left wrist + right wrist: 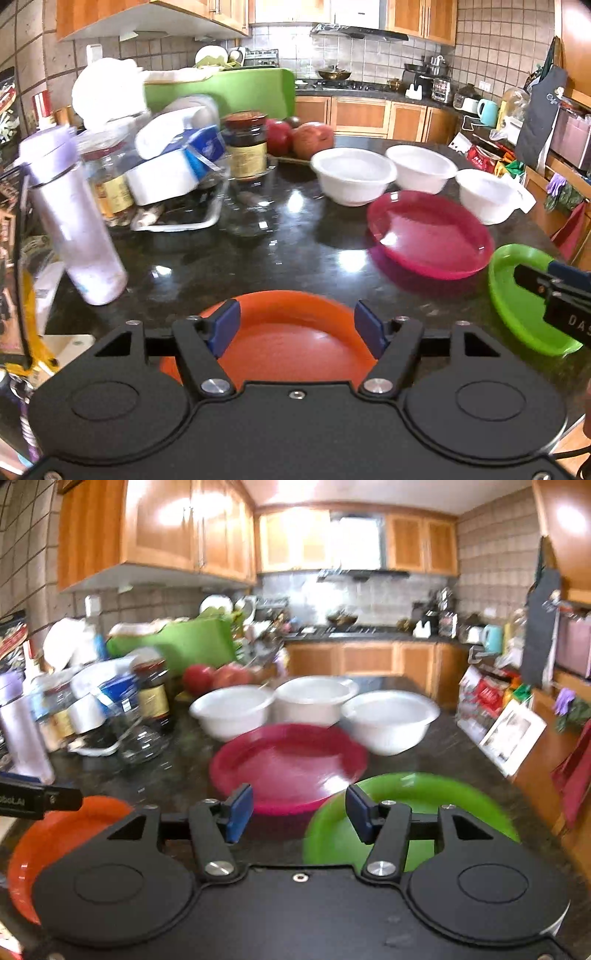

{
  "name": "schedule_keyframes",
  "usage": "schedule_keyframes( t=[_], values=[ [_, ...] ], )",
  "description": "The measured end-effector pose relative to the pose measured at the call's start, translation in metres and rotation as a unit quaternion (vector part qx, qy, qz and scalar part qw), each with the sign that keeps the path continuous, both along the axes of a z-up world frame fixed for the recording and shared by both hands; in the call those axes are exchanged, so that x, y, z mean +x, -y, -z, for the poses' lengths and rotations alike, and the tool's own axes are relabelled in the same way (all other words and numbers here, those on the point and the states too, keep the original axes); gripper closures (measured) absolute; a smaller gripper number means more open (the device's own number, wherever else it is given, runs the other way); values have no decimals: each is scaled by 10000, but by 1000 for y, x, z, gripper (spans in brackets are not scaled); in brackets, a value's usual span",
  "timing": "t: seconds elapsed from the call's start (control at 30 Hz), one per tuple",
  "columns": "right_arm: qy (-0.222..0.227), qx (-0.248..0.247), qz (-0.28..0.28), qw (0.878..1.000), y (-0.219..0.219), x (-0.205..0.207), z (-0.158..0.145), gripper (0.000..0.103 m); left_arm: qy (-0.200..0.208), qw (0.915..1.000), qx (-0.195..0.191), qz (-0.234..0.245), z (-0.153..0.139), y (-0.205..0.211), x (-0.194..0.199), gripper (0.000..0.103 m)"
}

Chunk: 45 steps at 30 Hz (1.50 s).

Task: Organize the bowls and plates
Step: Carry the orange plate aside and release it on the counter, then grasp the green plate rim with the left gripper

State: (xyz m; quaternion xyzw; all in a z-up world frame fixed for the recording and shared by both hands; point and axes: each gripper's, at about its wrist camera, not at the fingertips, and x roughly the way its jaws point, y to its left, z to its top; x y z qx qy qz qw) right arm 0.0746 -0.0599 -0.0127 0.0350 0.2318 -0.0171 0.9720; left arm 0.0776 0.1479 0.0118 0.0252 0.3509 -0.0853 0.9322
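On the dark counter lie an orange plate (291, 339), a pink plate (430, 234) and a green plate (517, 295). Three white bowls (352, 173) stand in a row behind the pink plate. My left gripper (298, 326) is open and empty, its fingers over the orange plate. My right gripper (299, 814) is open and empty, over the gap between the pink plate (288, 768) and the green plate (417, 812). The orange plate (55, 838) and the bowls (314, 701) also show in the right wrist view, which is blurred.
At the left stand a lilac bottle (74, 229), jars (245, 146), a glass dish with packets (173, 184) and a green cutting board (221, 92). Red apples (310, 140) lie behind the bowls. The counter's right edge (495, 771) drops off beside the green plate.
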Motion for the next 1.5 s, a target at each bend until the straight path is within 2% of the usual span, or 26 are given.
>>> schedule_keyframes(
  t=[0.17, 0.47, 0.67, 0.87, 1.07, 1.2, 1.37, 1.5],
  values=[
    [83, -17, 54, 9999, 60, -2, -6, 45, -157, 9995, -132, 225, -1, 51, 3, 33],
    [-330, 248, 284, 9987, 151, 15, 12, 46, -540, 9968, -149, 575, 18, 136, 17, 34],
    [-552, 123, -68, 9984, 170, 29, 29, 46, -772, 9957, -111, 496, 34, 167, 20, 41],
    [-895, 390, -537, 9938, 179, 42, 43, 61, -980, 9944, -124, 368, 43, 182, 19, 42],
    [-999, 406, -786, 9911, 176, 51, 50, 69, -1045, 9941, -88, 275, 48, 192, 18, 43],
    [-1008, 462, -872, 9900, 179, 55, 52, 73, -1153, 9932, -88, 161, 51, 195, 21, 59],
    [-1036, 453, -951, 9890, 179, 60, 54, 77, -1201, 9927, -121, -5, 50, 193, 26, 69],
    [-1127, 461, -996, 9875, 179, 63, 57, 82, -1236, 9922, -158, -10, 50, 193, 29, 83]
  ],
)
